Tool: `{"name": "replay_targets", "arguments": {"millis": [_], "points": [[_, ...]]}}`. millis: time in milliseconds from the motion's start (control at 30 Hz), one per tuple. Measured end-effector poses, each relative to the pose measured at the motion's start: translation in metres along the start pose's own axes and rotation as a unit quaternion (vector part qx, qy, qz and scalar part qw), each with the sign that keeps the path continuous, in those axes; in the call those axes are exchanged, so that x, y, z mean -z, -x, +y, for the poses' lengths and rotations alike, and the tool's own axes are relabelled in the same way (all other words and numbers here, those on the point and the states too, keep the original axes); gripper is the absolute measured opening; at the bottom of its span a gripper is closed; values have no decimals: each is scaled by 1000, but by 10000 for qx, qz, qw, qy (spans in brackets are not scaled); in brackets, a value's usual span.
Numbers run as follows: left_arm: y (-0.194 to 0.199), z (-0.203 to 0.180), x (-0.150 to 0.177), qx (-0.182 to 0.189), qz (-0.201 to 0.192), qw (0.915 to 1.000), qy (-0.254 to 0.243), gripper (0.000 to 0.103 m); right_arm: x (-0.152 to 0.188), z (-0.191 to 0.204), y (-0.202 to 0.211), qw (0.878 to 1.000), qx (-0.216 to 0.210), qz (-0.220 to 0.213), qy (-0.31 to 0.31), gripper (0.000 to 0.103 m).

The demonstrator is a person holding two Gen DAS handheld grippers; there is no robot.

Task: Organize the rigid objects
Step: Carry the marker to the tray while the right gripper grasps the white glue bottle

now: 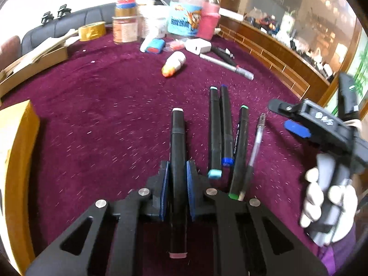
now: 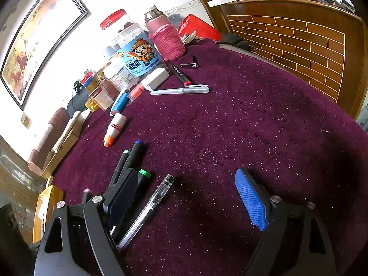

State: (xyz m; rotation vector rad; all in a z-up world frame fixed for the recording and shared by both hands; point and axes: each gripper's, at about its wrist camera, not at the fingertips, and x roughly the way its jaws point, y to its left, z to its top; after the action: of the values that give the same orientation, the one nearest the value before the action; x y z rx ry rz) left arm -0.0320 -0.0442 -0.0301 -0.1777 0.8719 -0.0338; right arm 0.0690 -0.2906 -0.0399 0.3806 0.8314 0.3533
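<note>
My left gripper (image 1: 177, 175) is shut on a black marker (image 1: 177, 135) with a whitish cap, which points away from me just above the purple cloth (image 1: 103, 119). To its right lie three black markers side by side, capped light blue (image 1: 215, 133), blue (image 1: 226, 124) and green (image 1: 240, 149), and then a clear pen (image 1: 255, 147). My right gripper (image 2: 186, 174) stands open over the cloth. The clear pen (image 2: 149, 209) lies between its fingers, close to the left one, untouched. That finger hides part of the markers (image 2: 138, 148). A white-gloved hand (image 1: 322, 197) holds the right gripper (image 1: 315, 101).
Farther back lie a white tube with an orange cap (image 1: 174, 64), a white charger (image 1: 197, 46) and a silver pen (image 1: 227, 66). Jars and a pink bottle (image 2: 166, 39) crowd the far edge. A yellow box (image 1: 16, 161) stands at the left and a wooden rail (image 1: 276, 55) at the right.
</note>
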Motion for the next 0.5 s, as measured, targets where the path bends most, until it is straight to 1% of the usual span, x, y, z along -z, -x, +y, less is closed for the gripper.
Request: {"name": "replay_targets", "arguments": {"millis": [67,133,167,233,267,367,433,500], "points": [[15,8,4,188,-82,9995,222,12,0,0,0,10000,1,1,-3,83],[33,17,10,408,-196,9980,433,12,-3,0,2,9999,36,98,-23,83],[44,21,14,510,-270,9970,511,12,-4,1,5,9999,-7,148,-56,82],[58,28,19,612,-369,9957,583,12,-10,9,18,9998,-181,75,-72,82],[66,32,22,665,-421,9949,633,12,-15,17,22,9998,-220,28,18,82],[82,47,31,827,-533,9915,851,12,-36,54,17,9987,-228,164,432,82],[93,60,36,906,-596,9886,1041,12,-48,80,-3,9969,-198,336,677,82],[105,76,44,932,-678,9855,1243,12,-58,106,-30,9946,-59,499,909,82]]}}
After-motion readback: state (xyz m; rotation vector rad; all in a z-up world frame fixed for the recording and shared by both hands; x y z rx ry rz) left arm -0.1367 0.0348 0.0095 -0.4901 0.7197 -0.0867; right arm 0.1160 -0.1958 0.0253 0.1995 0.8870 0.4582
